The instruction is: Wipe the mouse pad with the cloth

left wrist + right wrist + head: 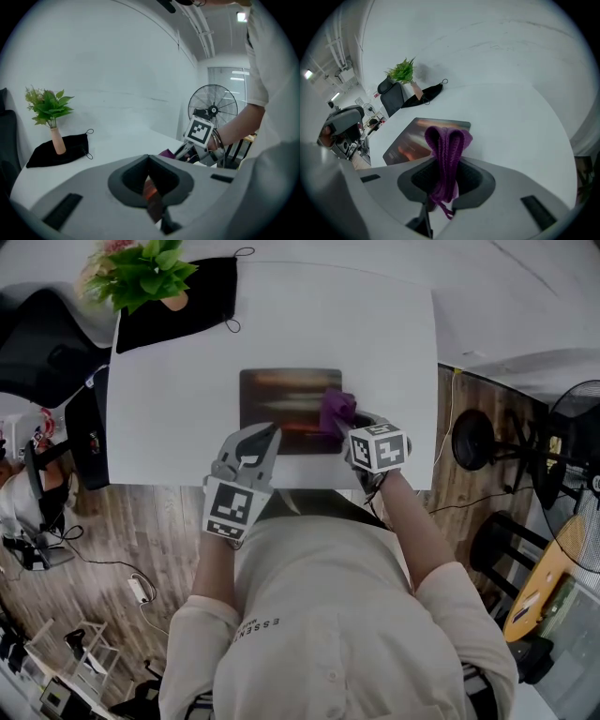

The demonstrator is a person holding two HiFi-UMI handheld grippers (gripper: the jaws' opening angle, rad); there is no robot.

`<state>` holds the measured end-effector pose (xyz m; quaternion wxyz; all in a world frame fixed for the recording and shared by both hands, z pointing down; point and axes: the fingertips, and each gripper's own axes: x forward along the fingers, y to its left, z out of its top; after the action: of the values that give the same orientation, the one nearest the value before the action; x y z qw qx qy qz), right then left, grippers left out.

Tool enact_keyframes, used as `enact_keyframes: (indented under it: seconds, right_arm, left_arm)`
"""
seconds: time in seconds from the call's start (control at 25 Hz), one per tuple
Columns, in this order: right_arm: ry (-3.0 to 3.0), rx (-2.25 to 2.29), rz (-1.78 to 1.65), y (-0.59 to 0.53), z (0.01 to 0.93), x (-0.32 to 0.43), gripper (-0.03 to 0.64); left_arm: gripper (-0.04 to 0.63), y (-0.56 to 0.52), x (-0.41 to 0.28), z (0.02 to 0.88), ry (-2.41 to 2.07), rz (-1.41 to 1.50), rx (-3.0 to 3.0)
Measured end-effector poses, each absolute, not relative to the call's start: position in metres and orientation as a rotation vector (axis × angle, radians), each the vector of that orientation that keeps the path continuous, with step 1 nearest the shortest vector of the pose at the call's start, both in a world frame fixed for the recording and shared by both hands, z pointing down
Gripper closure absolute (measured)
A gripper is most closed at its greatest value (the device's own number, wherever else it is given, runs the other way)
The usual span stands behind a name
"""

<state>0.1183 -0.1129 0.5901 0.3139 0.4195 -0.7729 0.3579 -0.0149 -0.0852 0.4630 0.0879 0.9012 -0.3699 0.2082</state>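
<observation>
Holding the purple cloth (445, 143) clamped in my right hand-held gripper (444, 183), down on the mouse pad (281, 397) at its right edge, mid-frame. My left hand-held gripper (153, 197) is closed on nothing, at the pad's lower edge. Most of the wiping looks left, I'd guess.

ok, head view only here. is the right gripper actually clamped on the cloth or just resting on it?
Observer: Clamped. The right gripper view shows the purple cloth pinched between the right gripper's jaws, with its folded end poking forward.
Operator: left one?
Observer: The left gripper has its jaws shut on the mouse pad's near edge. A thin strip of it shows between them.
Operator: plant a tipping risk?
Observer: Probably not. Its slim pink vase stands upright on the black cloth, away from the pad.
</observation>
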Motion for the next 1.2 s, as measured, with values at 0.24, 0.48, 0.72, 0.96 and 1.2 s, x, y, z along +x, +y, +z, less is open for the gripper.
enact_keyframes:
  seconds: [0.24, 0.48, 0.72, 0.96, 1.2]
  right_arm:
    - [-1.983, 1.168, 0.907, -0.111, 0.587, 0.149, 0.520]
    - [-1.997, 1.214, 0.864, -0.111, 0.562, 0.147, 0.520]
    - [-2.080, 1.159, 0.918, -0.098, 0.546, 0.086, 0.520]
    - [-2.119, 1.035, 0.951, -0.075, 0.555, 0.000, 0.520]
    - [-2.127, 0.955, 0.965, -0.065, 0.568, -0.061, 0.520]
  left_arm:
    - [0.594, -0.079, -0.008, 0.459, -1.129, 0.635, 2.682]
    - [0.594, -0.079, -0.017, 0.446, -1.136, 0.605, 2.716]
    - [0.594, -0.082, -0.051, 0.436, -1.093, 0.623, 2.762]
    - [0.594, -0.080, -0.114, 0.442, -1.147, 0.627, 2.700]
    - [0.594, -0.078, -0.165, 0.450, -1.196, 0.623, 2.647]
